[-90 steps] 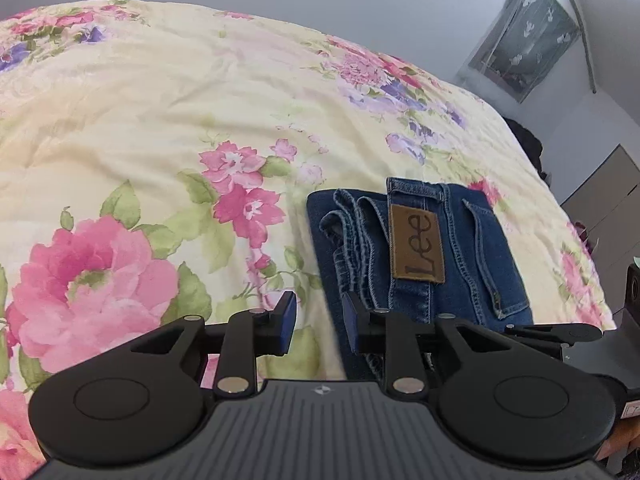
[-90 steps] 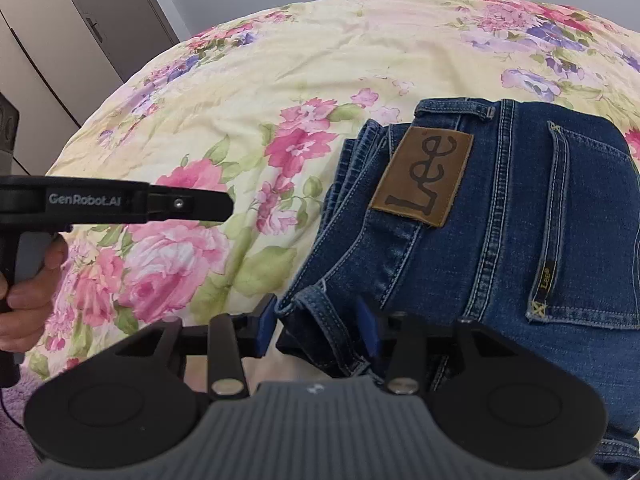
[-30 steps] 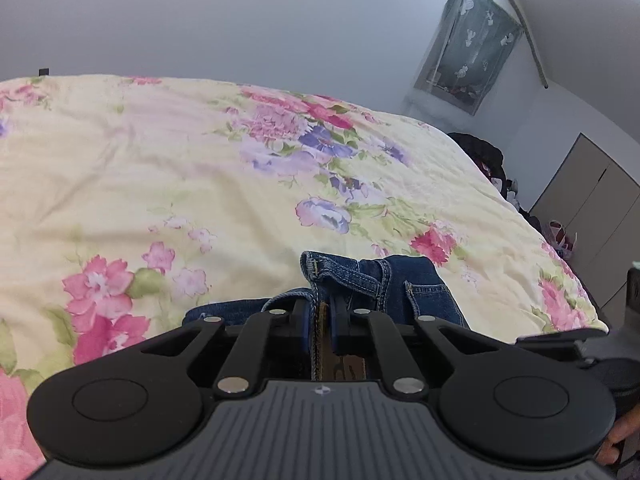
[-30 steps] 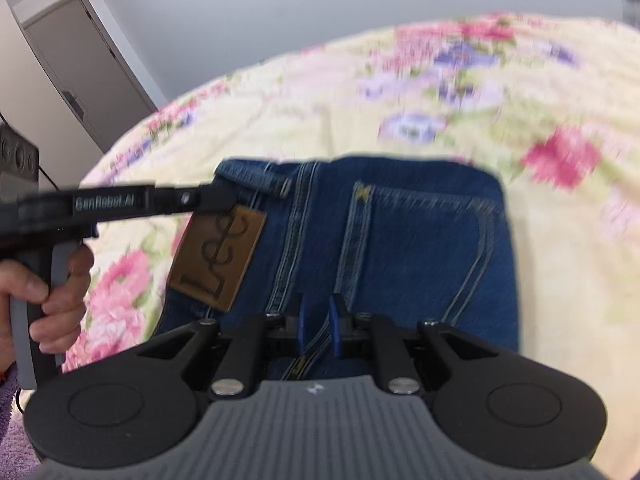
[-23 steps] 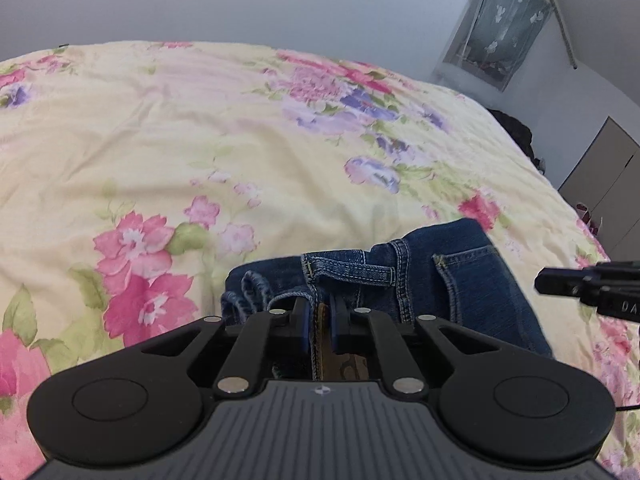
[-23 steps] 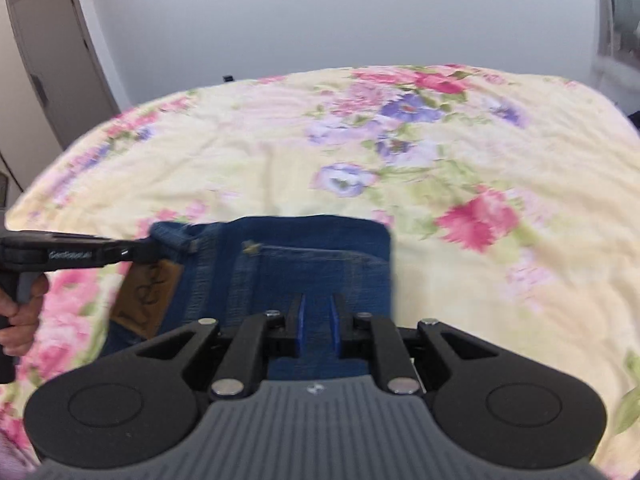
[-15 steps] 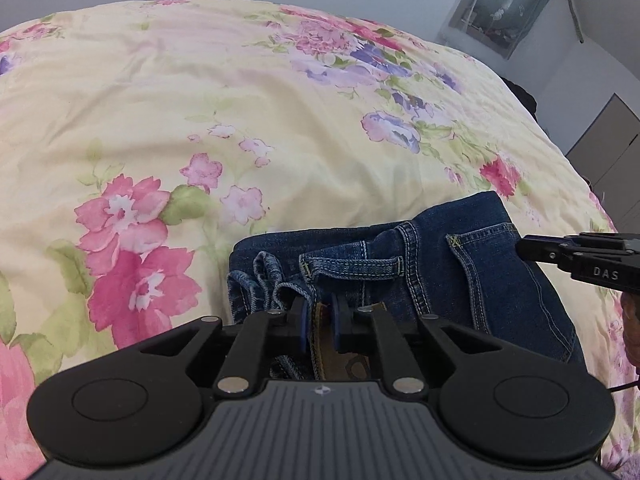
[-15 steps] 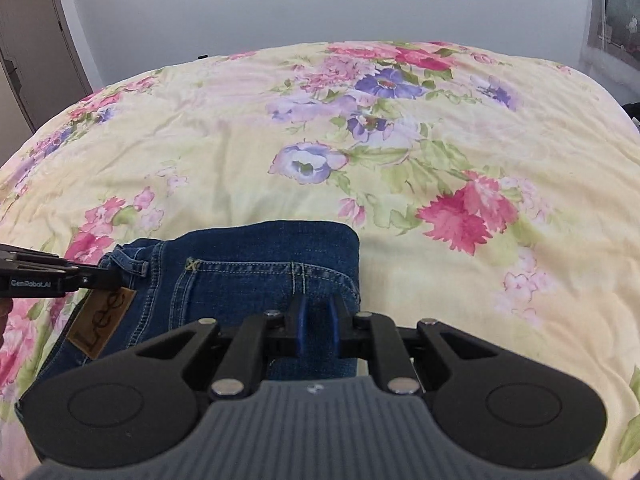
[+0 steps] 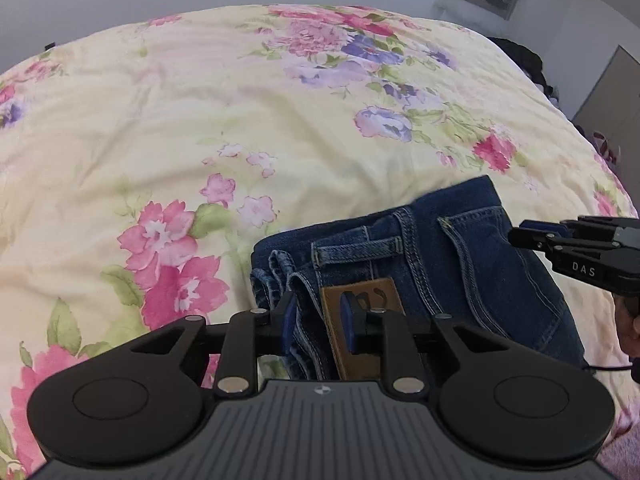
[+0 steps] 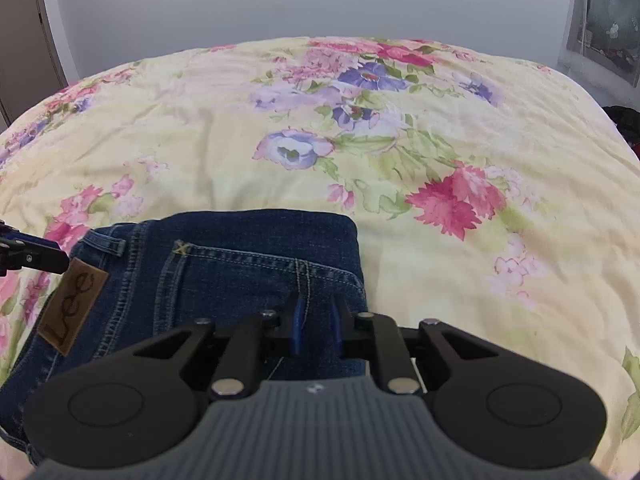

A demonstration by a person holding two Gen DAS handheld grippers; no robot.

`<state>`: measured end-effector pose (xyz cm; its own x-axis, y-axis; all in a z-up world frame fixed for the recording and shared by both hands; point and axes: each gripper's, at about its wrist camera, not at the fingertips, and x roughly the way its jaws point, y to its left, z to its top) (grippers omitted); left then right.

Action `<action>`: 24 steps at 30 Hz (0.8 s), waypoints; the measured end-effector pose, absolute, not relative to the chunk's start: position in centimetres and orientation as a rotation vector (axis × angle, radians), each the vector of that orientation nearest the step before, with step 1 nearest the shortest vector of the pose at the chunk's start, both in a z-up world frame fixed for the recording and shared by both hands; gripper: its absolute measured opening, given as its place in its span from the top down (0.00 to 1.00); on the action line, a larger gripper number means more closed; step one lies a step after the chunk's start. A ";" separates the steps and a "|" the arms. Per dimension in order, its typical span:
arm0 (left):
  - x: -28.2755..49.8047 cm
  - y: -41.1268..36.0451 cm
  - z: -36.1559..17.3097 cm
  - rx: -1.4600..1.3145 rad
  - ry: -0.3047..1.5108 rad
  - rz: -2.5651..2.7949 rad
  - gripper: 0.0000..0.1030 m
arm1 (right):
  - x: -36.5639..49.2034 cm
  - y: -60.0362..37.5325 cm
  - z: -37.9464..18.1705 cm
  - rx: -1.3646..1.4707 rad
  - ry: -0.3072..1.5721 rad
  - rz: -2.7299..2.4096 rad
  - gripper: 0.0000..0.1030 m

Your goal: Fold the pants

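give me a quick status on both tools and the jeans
Left tool just opening, waistband between pads, off the denim. Right tool opening over folded jeans. Jeans flat on floral bedspread. Nothing in the way.

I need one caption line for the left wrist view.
Left gripper, jaws just opening, over folded jeans on a floral bedspread.

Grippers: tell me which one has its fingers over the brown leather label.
The left gripper: its jaws, just opening, straddle the jeans' brown label. The right gripper sits at the plain folded edge, away from it.

Dark blue jeans (image 10: 224,280), yellow floral bedspread (image 10: 440,128)
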<state>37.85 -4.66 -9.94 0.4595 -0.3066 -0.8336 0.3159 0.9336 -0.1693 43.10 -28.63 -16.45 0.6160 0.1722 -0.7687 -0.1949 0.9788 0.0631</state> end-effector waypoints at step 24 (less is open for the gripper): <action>32.2 -6.9 -14.7 0.141 1.112 -0.480 0.74 | 32.7 -27.3 -18.9 -0.176 0.951 0.280 0.84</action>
<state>32.15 -6.88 -14.67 0.3525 -0.3007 -0.8862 0.4387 0.8896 -0.1274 32.72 -27.35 -18.93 0.5487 0.1582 -0.8209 -0.3120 0.9497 -0.0255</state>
